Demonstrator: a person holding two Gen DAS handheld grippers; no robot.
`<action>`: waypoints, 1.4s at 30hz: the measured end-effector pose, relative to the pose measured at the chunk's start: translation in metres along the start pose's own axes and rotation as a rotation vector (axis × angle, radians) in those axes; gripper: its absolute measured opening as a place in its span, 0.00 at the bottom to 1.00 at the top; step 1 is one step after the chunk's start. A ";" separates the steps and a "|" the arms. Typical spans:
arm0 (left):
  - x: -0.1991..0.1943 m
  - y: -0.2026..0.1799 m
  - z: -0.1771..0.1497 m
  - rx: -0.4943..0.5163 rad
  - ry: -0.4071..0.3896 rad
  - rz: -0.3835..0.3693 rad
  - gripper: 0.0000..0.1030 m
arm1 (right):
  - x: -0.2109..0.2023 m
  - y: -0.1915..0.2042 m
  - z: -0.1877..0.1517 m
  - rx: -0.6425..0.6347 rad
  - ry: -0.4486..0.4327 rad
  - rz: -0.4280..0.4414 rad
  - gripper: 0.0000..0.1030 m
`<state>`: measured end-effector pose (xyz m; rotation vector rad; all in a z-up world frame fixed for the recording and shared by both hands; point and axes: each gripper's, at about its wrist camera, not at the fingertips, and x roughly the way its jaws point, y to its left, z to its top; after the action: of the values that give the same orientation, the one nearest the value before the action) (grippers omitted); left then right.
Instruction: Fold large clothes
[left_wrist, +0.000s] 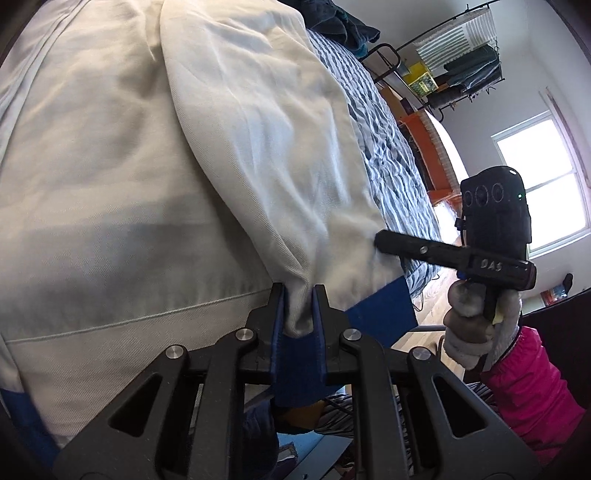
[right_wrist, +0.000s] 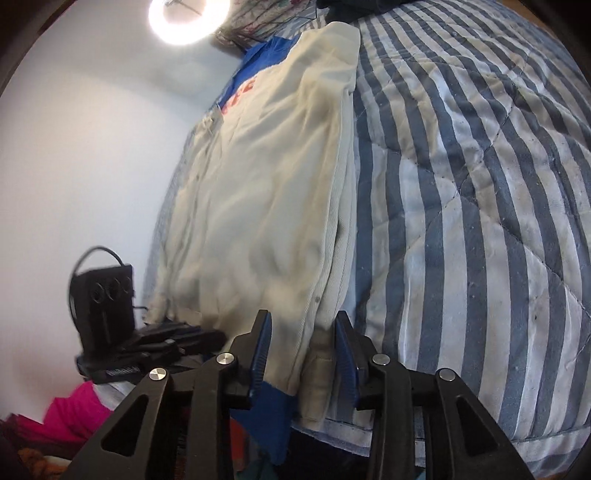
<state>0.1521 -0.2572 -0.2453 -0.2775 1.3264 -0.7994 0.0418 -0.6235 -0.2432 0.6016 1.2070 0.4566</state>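
Observation:
A large cream garment (left_wrist: 155, 155) with blue trim and red lettering lies lengthwise on the striped bed; it also fills the right wrist view (right_wrist: 266, 184). My left gripper (left_wrist: 299, 295) is shut on a pinch of its cream hem near the blue band (left_wrist: 380, 314). My right gripper (right_wrist: 304, 325) has its jaws around the garment's folded lower edge, with cloth filling the gap between the blue pads (right_wrist: 260, 354). The right gripper also shows in the left wrist view (left_wrist: 384, 242), touching the cloth's edge. The left gripper body shows in the right wrist view (right_wrist: 107, 314).
A blue and white striped quilt (right_wrist: 480, 206) covers the bed. Dark clothes (left_wrist: 347, 26) are piled at its far end. A clothes rack (left_wrist: 465, 62), an orange shelf (left_wrist: 432, 155) and a window (left_wrist: 546, 184) stand beyond. A pink sleeve (left_wrist: 532, 384) is at right.

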 end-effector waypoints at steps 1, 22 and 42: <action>-0.002 -0.002 -0.001 0.015 0.000 0.015 0.13 | 0.001 0.000 -0.001 -0.003 -0.004 -0.021 0.23; 0.001 -0.010 0.014 0.190 -0.103 0.264 0.13 | -0.023 0.045 0.011 -0.056 -0.082 -0.083 0.06; -0.170 0.021 -0.002 0.007 -0.388 0.184 0.13 | 0.007 0.155 0.050 -0.309 -0.085 -0.079 0.03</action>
<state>0.1530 -0.1302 -0.1307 -0.2842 0.9679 -0.5608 0.0900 -0.5104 -0.1359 0.3045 1.0489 0.5325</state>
